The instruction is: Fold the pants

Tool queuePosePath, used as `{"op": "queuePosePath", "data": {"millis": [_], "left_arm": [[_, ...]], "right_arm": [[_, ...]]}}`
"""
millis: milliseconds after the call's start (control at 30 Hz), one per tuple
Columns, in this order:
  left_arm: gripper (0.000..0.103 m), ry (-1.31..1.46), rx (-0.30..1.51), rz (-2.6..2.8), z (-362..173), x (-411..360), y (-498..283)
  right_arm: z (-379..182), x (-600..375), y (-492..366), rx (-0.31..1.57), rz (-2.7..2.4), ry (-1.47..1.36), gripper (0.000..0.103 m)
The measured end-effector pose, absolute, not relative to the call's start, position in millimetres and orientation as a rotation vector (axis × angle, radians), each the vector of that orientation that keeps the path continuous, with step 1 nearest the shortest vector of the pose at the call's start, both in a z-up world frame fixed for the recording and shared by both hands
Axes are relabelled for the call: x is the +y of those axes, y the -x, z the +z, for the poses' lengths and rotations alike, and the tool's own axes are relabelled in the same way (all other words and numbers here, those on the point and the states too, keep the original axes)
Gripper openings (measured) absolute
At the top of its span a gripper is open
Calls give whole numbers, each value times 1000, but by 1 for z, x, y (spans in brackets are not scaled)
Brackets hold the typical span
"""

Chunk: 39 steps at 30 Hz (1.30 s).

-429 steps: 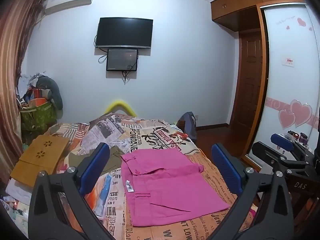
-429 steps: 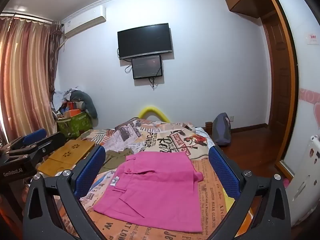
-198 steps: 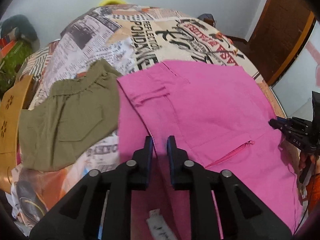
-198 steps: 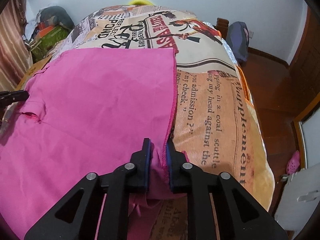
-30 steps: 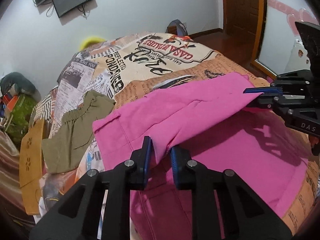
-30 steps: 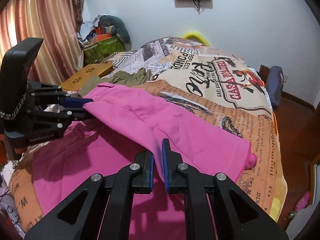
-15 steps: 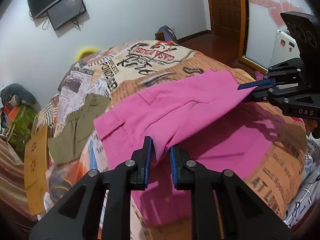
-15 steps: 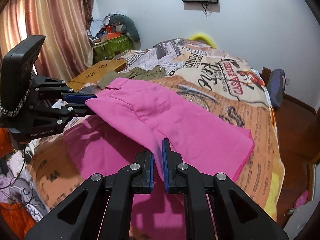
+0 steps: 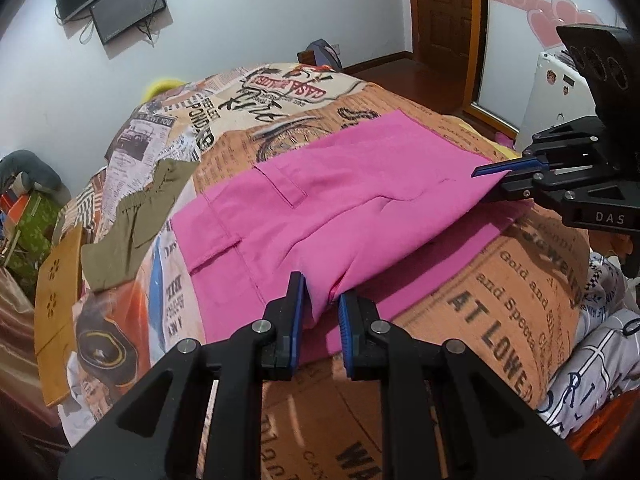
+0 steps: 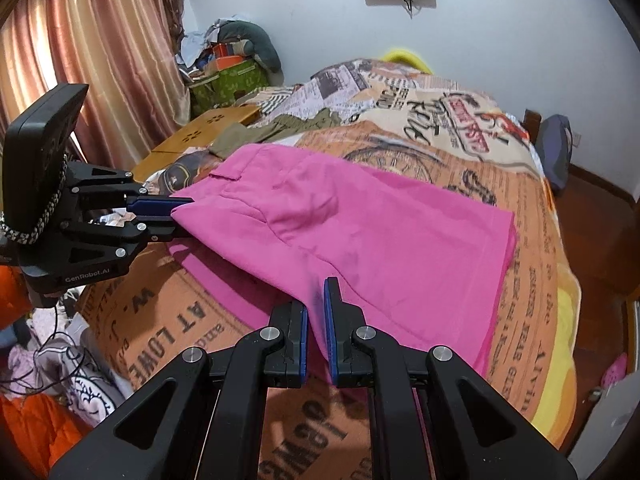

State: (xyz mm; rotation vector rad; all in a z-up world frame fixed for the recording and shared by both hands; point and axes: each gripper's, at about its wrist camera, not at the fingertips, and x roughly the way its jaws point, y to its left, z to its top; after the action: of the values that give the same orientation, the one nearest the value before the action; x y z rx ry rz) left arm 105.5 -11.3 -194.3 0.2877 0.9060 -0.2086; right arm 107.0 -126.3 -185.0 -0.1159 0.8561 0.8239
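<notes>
The pink pants [image 9: 340,196] lie on the newspaper-print bedspread [image 9: 500,312], with one layer doubled over towards me. My left gripper [image 9: 320,292] is shut on the near edge of the pants at the waistband end. My right gripper [image 10: 316,304] is shut on the same near edge at the leg end. The pants also show in the right wrist view [image 10: 360,224]. Each gripper shows in the other's view, the right one [image 9: 496,182] at right, the left one [image 10: 176,210] at left. The held edge hangs slightly above the lower layer.
Olive-green shorts [image 9: 136,216] lie on the bed left of the pants. A wooden lap tray [image 9: 56,284] sits at the bed's left edge. Clothes are piled on the floor [image 10: 48,364]. A door [image 9: 444,4] and a backpack [image 10: 556,152] stand at the far side.
Both grippers have pulled the pinched edge of the pants towards the near side of the bed and lowered it. The upper layer now covers most of the lower one.
</notes>
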Motion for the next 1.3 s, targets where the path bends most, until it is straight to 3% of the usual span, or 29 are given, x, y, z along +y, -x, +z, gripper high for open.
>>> {"op": "queuePosePath", "data": {"millis": [267,433,600,867,1100,1300], "left_arm": [[17,-221,953,-223,-200,-8,-102],[30,-159,969,-246,-189,-1,-97],[41,-121,910,-251,-166,6,-86],[42,-27,894,-212,-153,22,-108],[42,52,1006,-189,-199,28,-128],[43,51,1007,-158,-207,44,-119]], "right_arm": [[-197,-128,-109,957,833,71,10],[-182,-133,-107,945,835,61,28],[-154,-140,-105,894,865,19,30],[-138,-138,-109,850,825,-75,38],[-183,-115,-115,951,763,-84,38],[-207,-126,-112,986,737,-38,38]]}}
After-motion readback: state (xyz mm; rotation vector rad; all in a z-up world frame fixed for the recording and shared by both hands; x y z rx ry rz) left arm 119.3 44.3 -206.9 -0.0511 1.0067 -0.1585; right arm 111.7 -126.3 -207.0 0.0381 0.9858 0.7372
